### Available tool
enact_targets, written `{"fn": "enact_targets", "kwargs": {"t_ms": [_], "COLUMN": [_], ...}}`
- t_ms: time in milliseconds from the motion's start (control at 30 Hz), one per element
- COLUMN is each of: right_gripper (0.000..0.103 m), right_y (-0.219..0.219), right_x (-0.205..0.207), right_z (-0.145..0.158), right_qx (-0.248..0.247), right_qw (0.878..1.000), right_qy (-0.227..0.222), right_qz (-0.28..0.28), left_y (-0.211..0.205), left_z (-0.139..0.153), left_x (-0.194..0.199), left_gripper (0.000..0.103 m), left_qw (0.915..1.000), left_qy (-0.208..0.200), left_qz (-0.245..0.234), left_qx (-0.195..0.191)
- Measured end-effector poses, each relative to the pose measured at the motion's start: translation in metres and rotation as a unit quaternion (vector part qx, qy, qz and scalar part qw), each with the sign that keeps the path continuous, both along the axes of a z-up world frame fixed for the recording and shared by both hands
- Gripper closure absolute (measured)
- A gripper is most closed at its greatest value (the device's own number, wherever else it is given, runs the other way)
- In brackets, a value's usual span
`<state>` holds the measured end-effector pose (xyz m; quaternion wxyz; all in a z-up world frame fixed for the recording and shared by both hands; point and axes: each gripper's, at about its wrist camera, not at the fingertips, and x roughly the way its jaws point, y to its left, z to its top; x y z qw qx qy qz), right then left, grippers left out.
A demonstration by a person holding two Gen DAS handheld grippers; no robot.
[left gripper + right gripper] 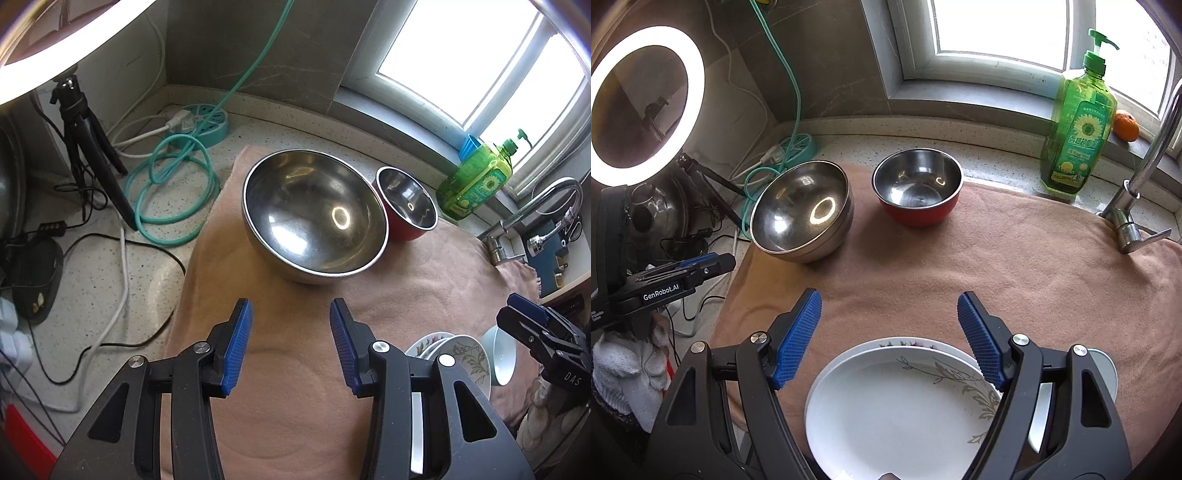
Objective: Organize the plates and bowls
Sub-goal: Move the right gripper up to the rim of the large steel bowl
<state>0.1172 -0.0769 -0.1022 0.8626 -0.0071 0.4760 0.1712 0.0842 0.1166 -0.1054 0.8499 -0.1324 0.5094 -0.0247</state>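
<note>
Steel bowl [316, 218], stacked plates [901, 402], open tools

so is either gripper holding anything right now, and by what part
Nothing is held: the left gripper and right gripper both stand open and empty above the cloth.

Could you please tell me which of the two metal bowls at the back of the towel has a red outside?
The smaller bowl, nearer the green soap bottle. The larger bowl beside it is bare steel inside and out.

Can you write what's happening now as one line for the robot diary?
left gripper: open, empty | right gripper: open, empty, above stacked plates | big steel bowl, red bowl: side by side on towel
</note>
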Motion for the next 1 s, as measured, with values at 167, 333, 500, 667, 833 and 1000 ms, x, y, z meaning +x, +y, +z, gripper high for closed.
{"fn": "enact_targets", "kwargs": {"t_ms": [167,333,500,667,833,1000], "right_gripper": [0.025,0.027,0.031,0.033,0.042,0.044], "right_y": [0.021,0.032,0.042,0.048,0.055,0.058], "right_x": [0.013,0.028,0.043,0.057,0.067,0.080], "right_z": [0.002,-0.001,-0.006,-0.012,-0.019,-0.027], "right_qx": [-0.019,-0.021,-0.028,-0.033,-0.039,-0.026], "right_qw": [1.000,0.999,0.999,0.999,0.999,0.999], "right_qy": [-0.015,-0.016,-0.012,-0.010,-0.004,0.010], "right_qz": [-0.015,-0.023,-0.027,-0.031,-0.024,-0.023], "left_y": [0.016,0.027,0.031,0.037,0.041,0.045], "left_z": [-0.005,-0.010,-0.013,-0.017,-0.021,-0.027], "left_x": [0.018,0.039,0.055,0.070,0.080,0.087], "left_gripper": [0.061,0.061,0.061,0.061,0.061,0.061], "left_qw": [0.9999,0.9998,0.9996,0.9995,0.9995,0.9993], "left_qy": [0.008,0.012,0.013,0.014,0.017,0.023], "left_qz": [-0.010,-0.013,-0.019,-0.018,-0.017,-0.014], "left_qx": [-0.002,-0.011,-0.018,-0.021,-0.020,-0.026]}}
